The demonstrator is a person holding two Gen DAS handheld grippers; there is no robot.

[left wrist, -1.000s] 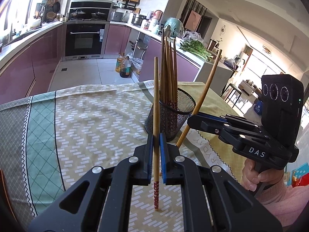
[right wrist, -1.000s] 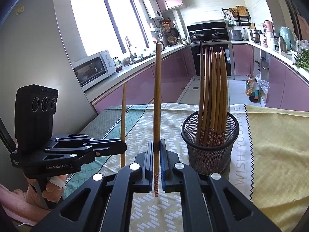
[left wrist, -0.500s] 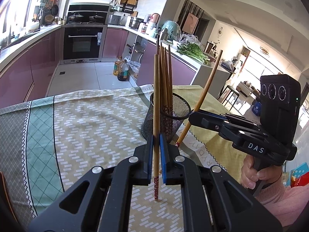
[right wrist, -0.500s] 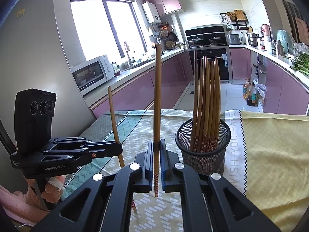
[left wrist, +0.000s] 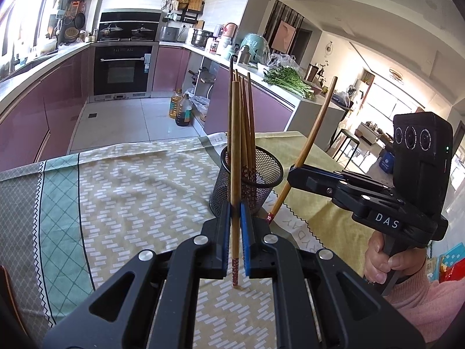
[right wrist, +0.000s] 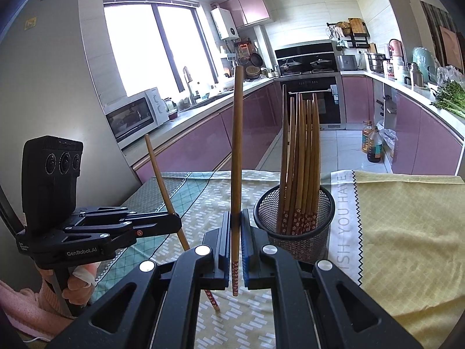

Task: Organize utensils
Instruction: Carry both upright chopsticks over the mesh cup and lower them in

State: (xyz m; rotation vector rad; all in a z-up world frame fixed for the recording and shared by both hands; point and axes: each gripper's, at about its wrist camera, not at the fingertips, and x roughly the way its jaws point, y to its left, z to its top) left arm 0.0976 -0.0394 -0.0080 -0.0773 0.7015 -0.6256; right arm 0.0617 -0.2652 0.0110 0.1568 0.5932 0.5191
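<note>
My left gripper (left wrist: 235, 206) is shut on a wooden chopstick (left wrist: 235, 131) that stands upright, its patterned red tip just above the tablecloth. A black mesh cup (left wrist: 247, 180) with several chopsticks stands right behind it. My right gripper (right wrist: 236, 215) is shut on a second chopstick (right wrist: 237, 131), also upright, with the mesh cup (right wrist: 293, 232) just to its right. In the left wrist view the right gripper (left wrist: 293, 171) sits right of the cup with its chopstick (left wrist: 308, 145) leaning. The right wrist view shows the left gripper (right wrist: 177, 224) and its tilted chopstick (right wrist: 159, 171).
A patterned tablecloth (left wrist: 130, 197) in green, cream and yellow covers the table (right wrist: 407, 232). A hand (left wrist: 380, 261) in a pink sleeve holds each gripper handle. Beyond the table's far edge are purple kitchen cabinets, an oven and oil bottles (left wrist: 181, 110) on the floor.
In the right wrist view the chopstick in the left gripper has tipped from upright to leaning with its top to the left. Both grips have stayed shut, and the cup has not moved.
</note>
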